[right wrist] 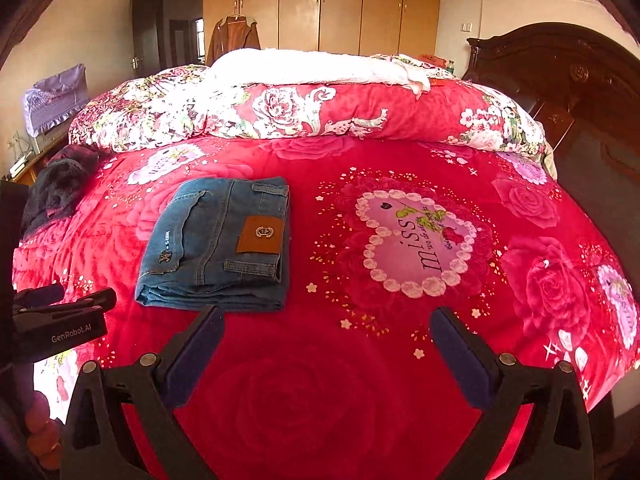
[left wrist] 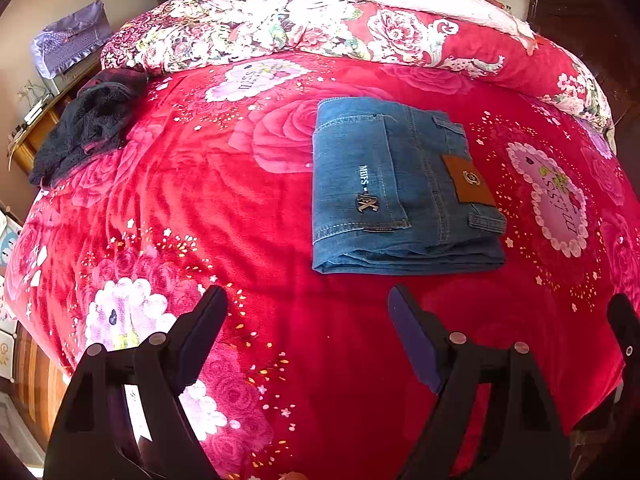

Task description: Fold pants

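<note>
A pair of blue jeans (left wrist: 400, 188) lies folded into a compact rectangle on the red floral blanket (left wrist: 248, 208), brown leather patch facing up. It also shows in the right wrist view (right wrist: 216, 240). My left gripper (left wrist: 308, 304) is open and empty, hovering just in front of the jeans' near edge. My right gripper (right wrist: 326, 320) is open and empty, in front of and to the right of the jeans. The left gripper's body (right wrist: 60, 320) shows at the left edge of the right wrist view.
A dark fleece garment (left wrist: 88, 128) lies at the bed's left edge. A rolled floral quilt (right wrist: 304, 112) with a white cover spans the far side. A dark wooden headboard (right wrist: 580, 92) stands at right. Wardrobes (right wrist: 320, 4) line the back wall.
</note>
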### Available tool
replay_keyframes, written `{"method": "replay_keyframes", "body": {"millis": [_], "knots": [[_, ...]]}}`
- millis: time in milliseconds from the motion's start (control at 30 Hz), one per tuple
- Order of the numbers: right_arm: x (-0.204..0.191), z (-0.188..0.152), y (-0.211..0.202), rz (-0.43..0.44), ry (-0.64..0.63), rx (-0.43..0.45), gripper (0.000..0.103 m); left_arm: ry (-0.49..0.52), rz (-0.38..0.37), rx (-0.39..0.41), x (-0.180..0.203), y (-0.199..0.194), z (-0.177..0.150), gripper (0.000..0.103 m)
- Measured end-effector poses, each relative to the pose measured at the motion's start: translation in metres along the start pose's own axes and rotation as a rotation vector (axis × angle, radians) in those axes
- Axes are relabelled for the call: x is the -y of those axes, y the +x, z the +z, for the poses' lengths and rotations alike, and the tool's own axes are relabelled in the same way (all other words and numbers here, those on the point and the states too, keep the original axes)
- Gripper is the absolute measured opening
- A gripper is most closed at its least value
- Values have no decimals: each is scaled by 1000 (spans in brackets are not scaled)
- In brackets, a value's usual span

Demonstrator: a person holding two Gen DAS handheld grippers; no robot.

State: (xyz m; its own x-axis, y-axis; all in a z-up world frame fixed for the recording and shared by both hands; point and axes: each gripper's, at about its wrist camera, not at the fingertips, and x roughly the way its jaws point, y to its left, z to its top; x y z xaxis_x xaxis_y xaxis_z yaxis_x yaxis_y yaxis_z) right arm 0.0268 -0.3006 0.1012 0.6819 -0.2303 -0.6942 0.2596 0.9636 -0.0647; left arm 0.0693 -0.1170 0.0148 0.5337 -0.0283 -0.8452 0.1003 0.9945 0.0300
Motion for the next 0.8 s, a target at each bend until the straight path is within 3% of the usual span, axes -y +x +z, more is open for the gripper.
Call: {"method": "replay_keyframes", "body": {"millis": [200, 500, 800], "knots": [[-2, -9, 13, 24, 4, -39, 103, 8, -33, 5, 0, -2, -6, 83], [-7, 3, 10, 31, -21, -1, 103, -25, -52, 58, -11, -12, -4, 83], [0, -2, 14, 14, -3, -13, 103, 14, -69, 69, 0, -14, -6, 83]]}}
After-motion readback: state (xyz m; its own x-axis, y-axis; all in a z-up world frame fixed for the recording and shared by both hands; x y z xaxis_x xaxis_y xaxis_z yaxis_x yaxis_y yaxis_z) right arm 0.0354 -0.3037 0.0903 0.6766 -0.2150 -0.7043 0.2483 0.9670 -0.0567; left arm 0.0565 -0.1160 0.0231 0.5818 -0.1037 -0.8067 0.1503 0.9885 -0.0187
